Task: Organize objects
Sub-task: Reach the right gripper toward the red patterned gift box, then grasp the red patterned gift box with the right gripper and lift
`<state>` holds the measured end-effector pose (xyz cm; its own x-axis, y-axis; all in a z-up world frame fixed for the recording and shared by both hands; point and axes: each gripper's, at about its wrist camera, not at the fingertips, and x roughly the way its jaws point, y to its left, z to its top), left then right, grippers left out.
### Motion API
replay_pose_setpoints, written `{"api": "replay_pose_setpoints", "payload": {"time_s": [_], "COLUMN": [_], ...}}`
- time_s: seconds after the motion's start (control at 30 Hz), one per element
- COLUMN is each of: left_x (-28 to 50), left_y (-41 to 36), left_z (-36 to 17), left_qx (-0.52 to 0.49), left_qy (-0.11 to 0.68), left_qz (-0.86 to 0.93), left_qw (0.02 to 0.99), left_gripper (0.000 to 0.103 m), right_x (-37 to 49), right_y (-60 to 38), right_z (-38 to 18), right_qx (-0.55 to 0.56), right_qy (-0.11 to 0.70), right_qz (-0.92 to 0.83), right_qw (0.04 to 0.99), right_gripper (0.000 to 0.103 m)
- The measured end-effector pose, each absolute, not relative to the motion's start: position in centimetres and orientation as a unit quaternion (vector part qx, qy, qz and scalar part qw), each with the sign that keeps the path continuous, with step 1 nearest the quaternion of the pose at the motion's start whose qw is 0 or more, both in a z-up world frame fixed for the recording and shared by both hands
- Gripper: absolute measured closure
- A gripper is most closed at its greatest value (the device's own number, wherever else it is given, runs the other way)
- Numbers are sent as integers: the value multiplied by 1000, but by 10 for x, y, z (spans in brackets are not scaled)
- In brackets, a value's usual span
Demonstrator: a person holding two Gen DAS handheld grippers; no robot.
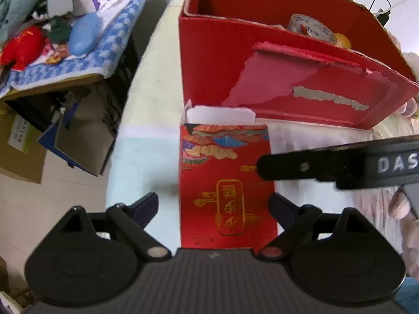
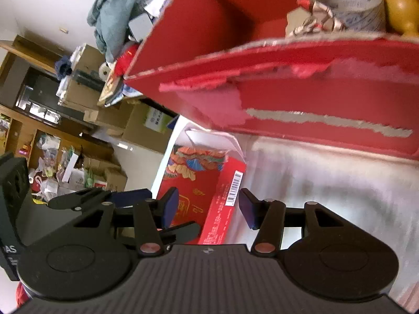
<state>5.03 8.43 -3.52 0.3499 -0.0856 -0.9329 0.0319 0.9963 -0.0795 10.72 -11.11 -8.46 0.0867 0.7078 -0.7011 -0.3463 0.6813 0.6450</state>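
Observation:
A small red carton (image 1: 225, 180) with gold characters and an open white flap lies on the pale table cloth in front of a big red cardboard box (image 1: 288, 60). My left gripper (image 1: 213, 206) is open, its fingers on either side of the carton's near end. My right gripper (image 2: 208, 206) is open too, straddling the carton's long edge (image 2: 222, 196) from the right; its finger (image 1: 314, 167) shows in the left wrist view touching the carton's right side. The big box (image 2: 314, 91) holds a tape roll (image 2: 348, 2) and a yellow object (image 2: 400, 7).
A side table (image 1: 86, 52) with a blue checked cloth, red toy and clutter stands at the left beyond the table's edge. Cardboard boxes (image 2: 141, 128) and shelves of clutter fill the room's floor. The big box's torn flap (image 1: 327, 89) hangs over the carton's far end.

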Motion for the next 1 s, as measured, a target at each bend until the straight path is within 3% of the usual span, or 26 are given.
{"api": "replay_pose_setpoints", "payload": {"time_s": [0.57, 1.0], "left_x": [57, 51], "left_y": [61, -60], "left_z": [-33, -26], "left_qx": [-10, 98], "left_qy": [589, 579], "left_qz": [-127, -297], "left_qw": [798, 753], "left_gripper": [21, 21], "right_x": [107, 73], "right_y": [-135, -262], "right_z": [-94, -75], "right_qx": [181, 234], "right_qy": [612, 603], "right_qz": [352, 232], "right_qw": [685, 727], "right_gripper": [51, 51]}}
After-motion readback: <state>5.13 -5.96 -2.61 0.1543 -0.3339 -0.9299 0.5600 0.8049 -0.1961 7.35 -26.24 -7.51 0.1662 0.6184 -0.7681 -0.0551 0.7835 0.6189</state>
